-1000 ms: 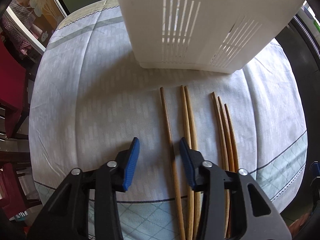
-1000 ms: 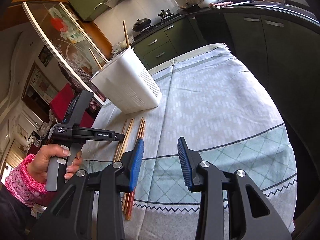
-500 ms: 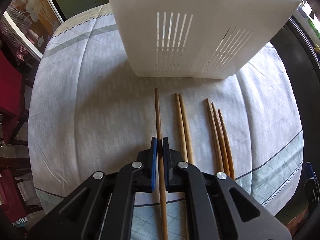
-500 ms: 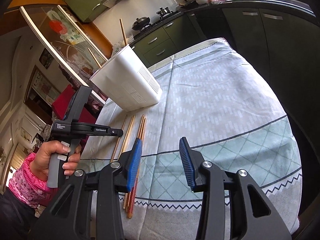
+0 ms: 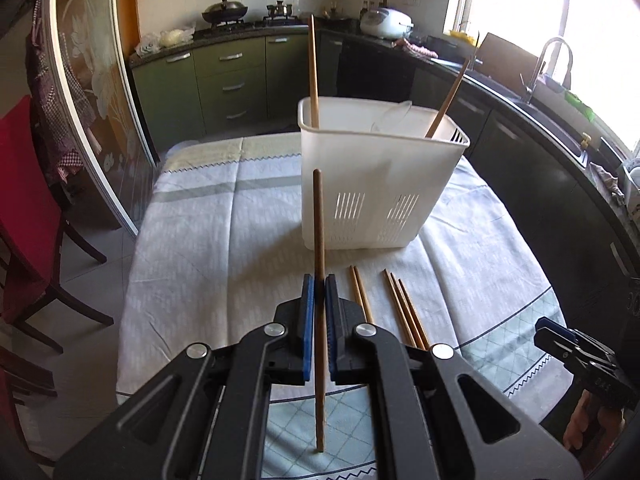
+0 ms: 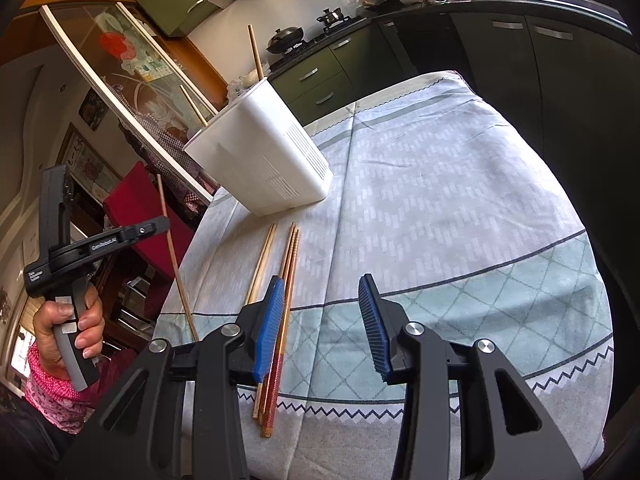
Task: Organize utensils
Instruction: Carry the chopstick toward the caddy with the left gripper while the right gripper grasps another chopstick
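My left gripper (image 5: 319,284) is shut on a single brown chopstick (image 5: 319,240) and holds it upright above the table, in front of the white utensil basket (image 5: 372,184). Two chopsticks (image 5: 313,72) stand in the basket. Several more chopsticks (image 5: 400,308) lie on the tablecloth in front of it. In the right wrist view the left gripper (image 6: 154,226) holds the chopstick (image 6: 172,248) at the table's left edge. My right gripper (image 6: 320,312) is open and empty above the lying chopsticks (image 6: 286,276), near the front edge.
The table has a pale patterned cloth (image 6: 440,200). A red chair (image 5: 24,184) stands at its left. Dark green kitchen cabinets (image 5: 224,80) and a counter with a sink (image 5: 552,92) run behind and to the right.
My left gripper closed on the leftmost chopstick, then lifted it off the cloth and tilted it upright. The right gripper stayed open, hardly moving.
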A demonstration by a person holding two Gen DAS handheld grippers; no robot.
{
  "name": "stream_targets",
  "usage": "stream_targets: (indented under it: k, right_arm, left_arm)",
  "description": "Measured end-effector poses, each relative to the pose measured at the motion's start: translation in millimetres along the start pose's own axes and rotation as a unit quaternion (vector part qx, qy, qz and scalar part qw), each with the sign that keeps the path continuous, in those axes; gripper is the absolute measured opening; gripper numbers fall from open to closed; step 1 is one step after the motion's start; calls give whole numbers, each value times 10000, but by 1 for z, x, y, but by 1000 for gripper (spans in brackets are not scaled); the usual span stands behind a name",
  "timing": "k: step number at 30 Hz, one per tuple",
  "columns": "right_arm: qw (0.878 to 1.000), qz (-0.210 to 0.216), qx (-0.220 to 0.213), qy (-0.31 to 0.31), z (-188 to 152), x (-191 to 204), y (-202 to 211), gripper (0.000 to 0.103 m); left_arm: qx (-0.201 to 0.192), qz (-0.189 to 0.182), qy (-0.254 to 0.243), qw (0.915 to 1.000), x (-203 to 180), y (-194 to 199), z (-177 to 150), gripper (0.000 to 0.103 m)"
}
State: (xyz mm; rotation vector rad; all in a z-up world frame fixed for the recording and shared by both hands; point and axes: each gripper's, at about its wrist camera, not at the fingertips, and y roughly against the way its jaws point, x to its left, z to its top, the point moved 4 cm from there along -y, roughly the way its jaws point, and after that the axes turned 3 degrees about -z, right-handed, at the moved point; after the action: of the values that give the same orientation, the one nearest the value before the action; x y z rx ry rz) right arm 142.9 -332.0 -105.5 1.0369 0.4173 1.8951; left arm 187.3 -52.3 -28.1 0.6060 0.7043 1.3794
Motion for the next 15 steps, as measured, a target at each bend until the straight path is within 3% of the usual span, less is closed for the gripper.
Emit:
stream_targets:
  k: [4,9,15]
  right_arm:
    - [9991,-91,222,340,5,16,-15,39]
    - [9922,-280,753,957,17,42,-51,42]
    - [9722,-1070,1342,1594,31,53,-104,42]
  left_arm:
    - [-488,30,-20,9988,10,30,-12,5]
    - [-741,21,19,9972,21,50,-25,5]
    - [-859,-9,-105,9963,18,62,-33,6]
